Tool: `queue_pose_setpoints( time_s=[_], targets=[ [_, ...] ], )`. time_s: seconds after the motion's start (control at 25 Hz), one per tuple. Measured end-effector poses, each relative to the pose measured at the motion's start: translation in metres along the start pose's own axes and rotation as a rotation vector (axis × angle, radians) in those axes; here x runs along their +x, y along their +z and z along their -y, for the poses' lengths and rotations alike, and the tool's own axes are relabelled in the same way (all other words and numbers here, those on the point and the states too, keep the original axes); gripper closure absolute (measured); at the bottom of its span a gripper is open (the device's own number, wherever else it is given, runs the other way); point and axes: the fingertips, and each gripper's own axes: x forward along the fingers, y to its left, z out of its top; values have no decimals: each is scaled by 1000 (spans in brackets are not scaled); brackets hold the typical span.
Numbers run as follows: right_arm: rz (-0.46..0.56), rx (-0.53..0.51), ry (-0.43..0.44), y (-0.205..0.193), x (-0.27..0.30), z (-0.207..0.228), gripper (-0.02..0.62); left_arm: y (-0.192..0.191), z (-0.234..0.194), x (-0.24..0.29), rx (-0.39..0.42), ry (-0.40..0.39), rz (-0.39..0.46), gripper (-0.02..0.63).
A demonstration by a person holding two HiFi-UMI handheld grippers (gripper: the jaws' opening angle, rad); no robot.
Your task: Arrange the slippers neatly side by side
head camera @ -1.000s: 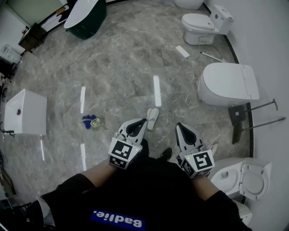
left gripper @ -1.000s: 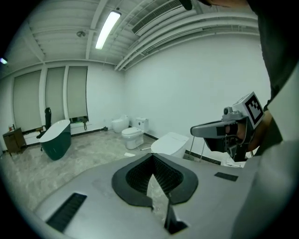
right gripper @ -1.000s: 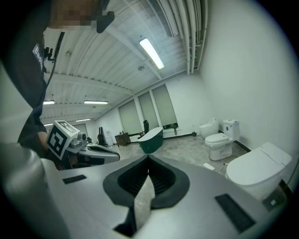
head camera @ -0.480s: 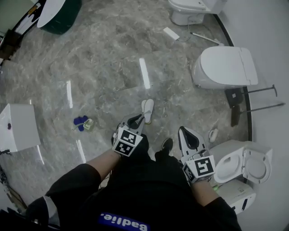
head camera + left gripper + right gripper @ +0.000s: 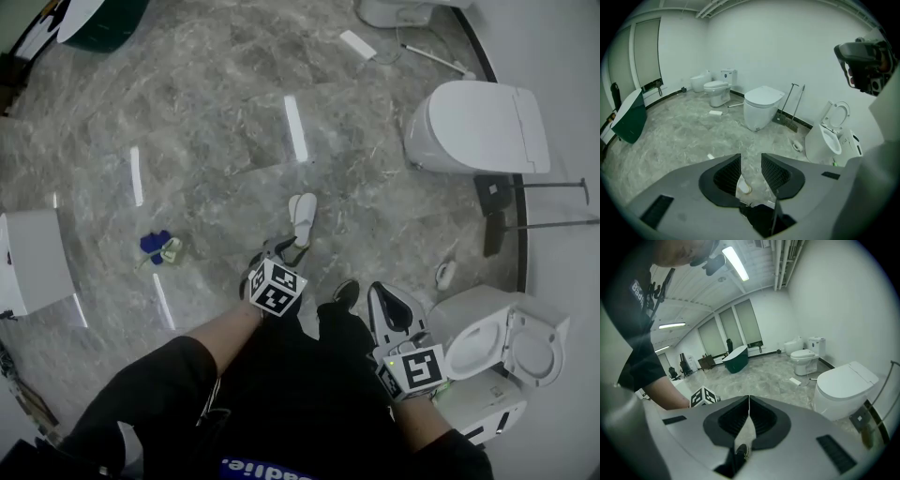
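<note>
Left gripper [image 5: 751, 163]: angled down over the heel of one white slipper [image 5: 302, 217], jaws just opening wide and clasping nothing, apparently poised to take it. Right gripper [image 5: 749, 400]: jaws closed together, empty, held back; second slipper [image 5: 445, 275] lies well apart, beside an open toilet [image 5: 469, 328]. Setting: glossy grey marble floor [image 5: 216, 122], white-walled room of toilets.

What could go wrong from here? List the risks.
1. The left gripper, its fingers just opening and gripping nothing yet, lines up on only one end of the near slipper; a shallow grip could drop it.
2. The other slipper lies beside a toilet, awkward for the shut right gripper.
</note>
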Motion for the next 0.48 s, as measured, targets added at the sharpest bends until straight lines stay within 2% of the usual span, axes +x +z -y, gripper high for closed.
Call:
queue_pose_setpoints(
  time_s=[0.32,0.48],
  targets=[
    [-66,13,95,-78,10,33,597,-36,9,90,-46,96,-48,496],
    [-96,54,116,-119,18,49,597,-65,7,132,-70,131,-106,495]
  ],
)
